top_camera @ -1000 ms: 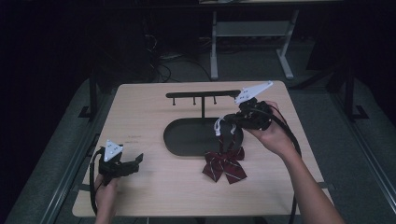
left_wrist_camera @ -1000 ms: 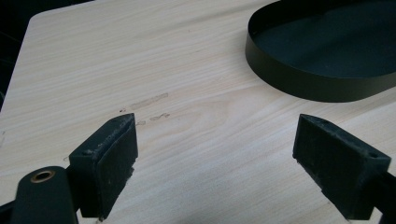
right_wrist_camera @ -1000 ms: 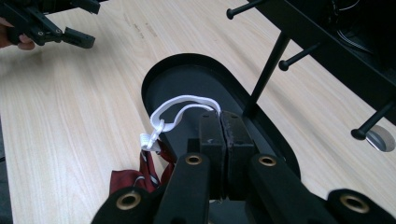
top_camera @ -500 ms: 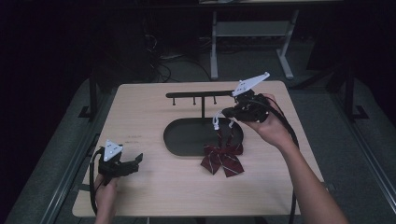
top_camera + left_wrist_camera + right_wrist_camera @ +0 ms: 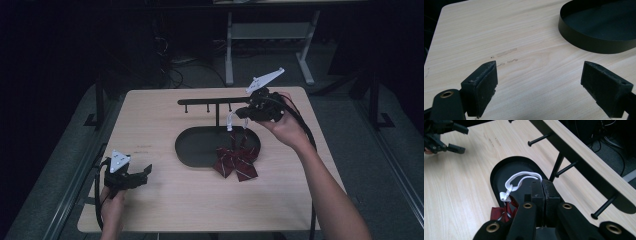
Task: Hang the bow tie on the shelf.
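Note:
A dark red striped bow tie [image 5: 236,162] hangs by its white strap [image 5: 230,120] over the right end of the black oval tray [image 5: 192,145], its lower tips near the table. My right gripper [image 5: 240,114] is shut on that strap just in front of the black peg rack [image 5: 210,102]. In the right gripper view the jaws are pressed together at my right gripper [image 5: 541,185], the strap [image 5: 520,178] loops out to the left, and the bow tie [image 5: 501,213] shows below. My left gripper [image 5: 145,172] rests open at the table's front left, nothing between its pads [image 5: 484,82].
The rack's bar [image 5: 574,152] carries several short pegs [image 5: 540,139] pointing toward me, close to my right gripper. The tray's wall [image 5: 584,42] lies ahead of my left gripper. A light wooden table [image 5: 160,205] has bare surface at the front. Desk legs and cables stand behind.
My right gripper has risen and moved back toward the rack, drawing the bow tie up by its strap. The left gripper has stayed put.

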A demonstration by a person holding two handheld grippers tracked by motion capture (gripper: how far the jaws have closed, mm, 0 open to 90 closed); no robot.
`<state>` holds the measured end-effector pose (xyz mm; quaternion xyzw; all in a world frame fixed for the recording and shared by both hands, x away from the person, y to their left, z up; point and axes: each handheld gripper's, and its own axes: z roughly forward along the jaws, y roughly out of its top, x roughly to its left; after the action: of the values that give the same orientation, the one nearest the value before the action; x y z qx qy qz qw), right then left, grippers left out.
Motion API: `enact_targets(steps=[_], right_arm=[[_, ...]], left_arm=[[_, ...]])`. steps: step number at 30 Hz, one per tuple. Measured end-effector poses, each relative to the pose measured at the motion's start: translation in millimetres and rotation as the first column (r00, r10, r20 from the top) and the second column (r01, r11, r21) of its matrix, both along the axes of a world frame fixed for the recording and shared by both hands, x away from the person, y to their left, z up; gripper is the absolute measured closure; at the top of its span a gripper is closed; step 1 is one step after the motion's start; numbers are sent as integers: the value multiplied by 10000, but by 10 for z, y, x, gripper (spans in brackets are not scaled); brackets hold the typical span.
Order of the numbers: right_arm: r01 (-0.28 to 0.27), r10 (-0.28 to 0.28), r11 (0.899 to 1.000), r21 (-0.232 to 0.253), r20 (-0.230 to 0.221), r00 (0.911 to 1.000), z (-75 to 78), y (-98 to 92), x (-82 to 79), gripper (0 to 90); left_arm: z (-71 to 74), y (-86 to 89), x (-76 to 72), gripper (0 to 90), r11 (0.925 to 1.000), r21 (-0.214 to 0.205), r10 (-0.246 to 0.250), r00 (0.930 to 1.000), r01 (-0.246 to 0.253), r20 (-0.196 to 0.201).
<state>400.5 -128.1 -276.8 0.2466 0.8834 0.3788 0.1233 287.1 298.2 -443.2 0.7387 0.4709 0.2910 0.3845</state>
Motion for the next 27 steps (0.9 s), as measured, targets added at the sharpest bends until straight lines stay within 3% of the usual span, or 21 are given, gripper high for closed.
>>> enact_targets(steps=[27], right_arm=[[101, -101, 9996, -279, -16, 9999, 128, 160, 327, 883]], left_arm=[[-11, 29, 0, 135, 9999, -122, 83, 10000, -83, -28]])
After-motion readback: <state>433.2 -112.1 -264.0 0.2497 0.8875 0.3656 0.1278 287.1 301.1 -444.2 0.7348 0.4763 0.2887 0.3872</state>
